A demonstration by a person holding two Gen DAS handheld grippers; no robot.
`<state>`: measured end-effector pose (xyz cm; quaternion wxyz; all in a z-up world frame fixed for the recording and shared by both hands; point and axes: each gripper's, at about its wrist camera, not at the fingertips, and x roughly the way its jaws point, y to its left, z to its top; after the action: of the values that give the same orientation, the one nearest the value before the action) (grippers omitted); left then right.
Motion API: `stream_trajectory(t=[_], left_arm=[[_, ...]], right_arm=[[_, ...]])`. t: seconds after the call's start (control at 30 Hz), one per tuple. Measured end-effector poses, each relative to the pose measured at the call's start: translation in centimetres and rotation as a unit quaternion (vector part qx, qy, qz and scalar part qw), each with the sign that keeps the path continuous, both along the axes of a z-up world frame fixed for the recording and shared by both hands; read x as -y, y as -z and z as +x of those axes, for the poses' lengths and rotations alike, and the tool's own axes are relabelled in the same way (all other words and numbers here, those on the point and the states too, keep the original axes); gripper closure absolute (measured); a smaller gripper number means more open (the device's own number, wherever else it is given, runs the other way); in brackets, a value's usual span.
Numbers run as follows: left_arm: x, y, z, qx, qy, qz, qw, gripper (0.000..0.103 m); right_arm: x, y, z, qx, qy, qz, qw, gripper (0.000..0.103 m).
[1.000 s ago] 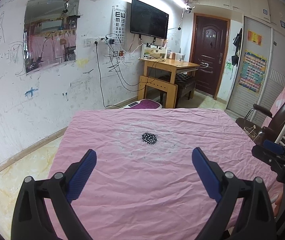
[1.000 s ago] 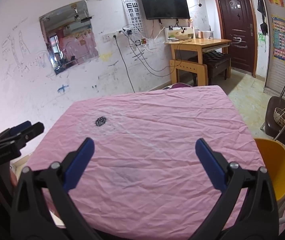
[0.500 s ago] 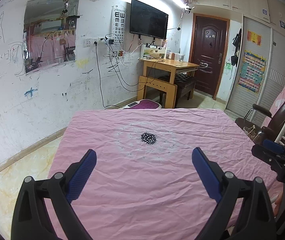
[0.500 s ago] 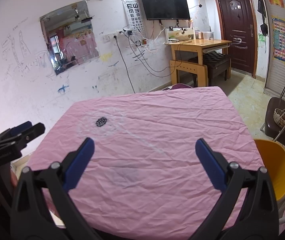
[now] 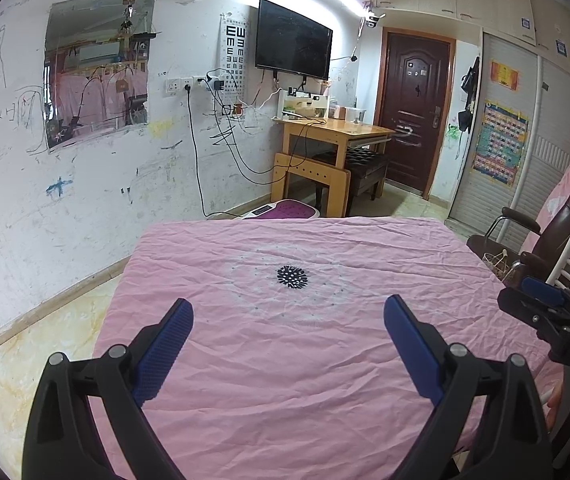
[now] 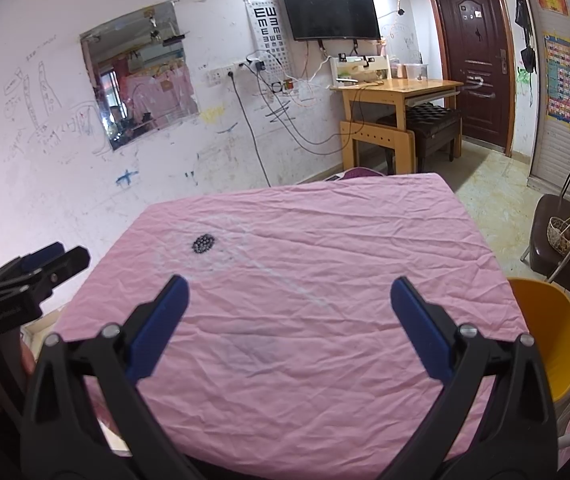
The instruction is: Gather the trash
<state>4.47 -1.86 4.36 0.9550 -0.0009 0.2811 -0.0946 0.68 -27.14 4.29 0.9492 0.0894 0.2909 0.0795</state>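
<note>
**Both grippers poised over a bare pink cloth, no trash in sight**

Almost nothing had changed across the last second: both views matched the earlier ones, apart from a barely perceptible drift of the dark dotted mark on the pink cloth in the left wrist view. The left gripper hung above the near edge of the tabletop with its blue fingers spread wide and nothing between them. The right gripper sat likewise above the near edge, fingers far apart and empty, with a yellow chair just beside the tabletop's right edge.

No trash showed on the cloth in either view, and no bin or bag was visible either. The stillness suggested that collecting had not begun, or that there was a pause. The likely next need was to find the trash somewhere outside these views.
</note>
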Motion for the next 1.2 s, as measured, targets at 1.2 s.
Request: stream_trajectory(t=[1.2], left_arm=[[-0.4,-0.9,-0.5,0.018,0.029,-0.004,0.9994,0.011]], right_arm=[[-0.2,0.1,0.0,0.0,0.0,-0.001,1.0,0.006]])
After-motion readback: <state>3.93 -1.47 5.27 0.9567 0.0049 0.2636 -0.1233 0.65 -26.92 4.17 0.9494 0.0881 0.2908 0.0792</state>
